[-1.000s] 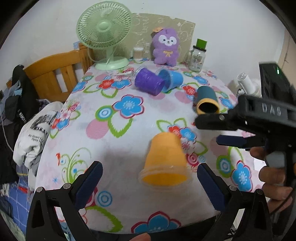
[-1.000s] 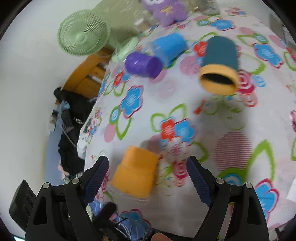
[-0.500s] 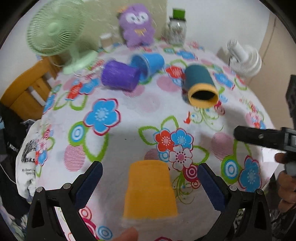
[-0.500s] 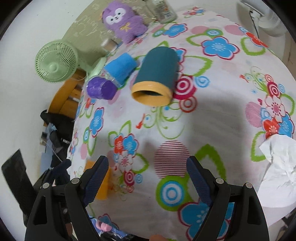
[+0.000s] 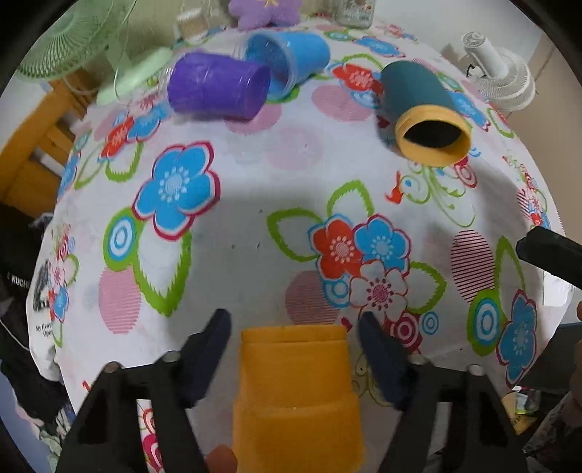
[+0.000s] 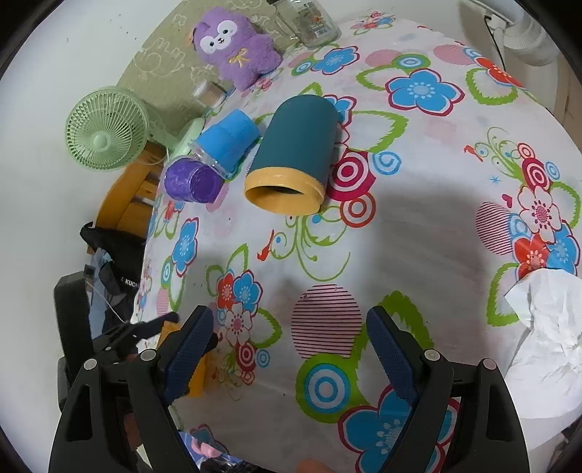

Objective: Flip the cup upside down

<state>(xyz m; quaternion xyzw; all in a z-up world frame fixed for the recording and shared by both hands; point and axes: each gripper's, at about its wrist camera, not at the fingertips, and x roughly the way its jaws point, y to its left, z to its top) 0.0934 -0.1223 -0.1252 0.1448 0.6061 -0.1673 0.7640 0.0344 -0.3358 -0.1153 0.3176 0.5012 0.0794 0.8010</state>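
Note:
An orange cup (image 5: pixel 294 393) stands upside down at the table's near edge. My left gripper (image 5: pixel 294 349) is open, with a finger on each side of the cup and a small gap to both. The cup's edge also shows in the right wrist view (image 6: pixel 198 378). My right gripper (image 6: pixel 287 349) is open and empty over the flowered tablecloth (image 6: pixel 400 225). A teal cup with a yellow rim (image 6: pixel 294 163) lies on its side, mouth toward me. A blue cup (image 5: pixel 291 58) and a purple cup (image 5: pixel 218 87) also lie on their sides farther back.
A green fan (image 6: pixel 107 132), a purple plush toy (image 6: pixel 236 54) and a glass jar (image 6: pixel 309 18) stand at the table's far side. A crumpled white tissue (image 6: pixel 545 338) lies at the right edge. A wooden chair (image 5: pixel 32 152) stands at the left.
My left gripper has come down around the orange cup and its fingers have narrowed toward it. My right gripper has swung right, away from the orange cup, and now faces the teal cup.

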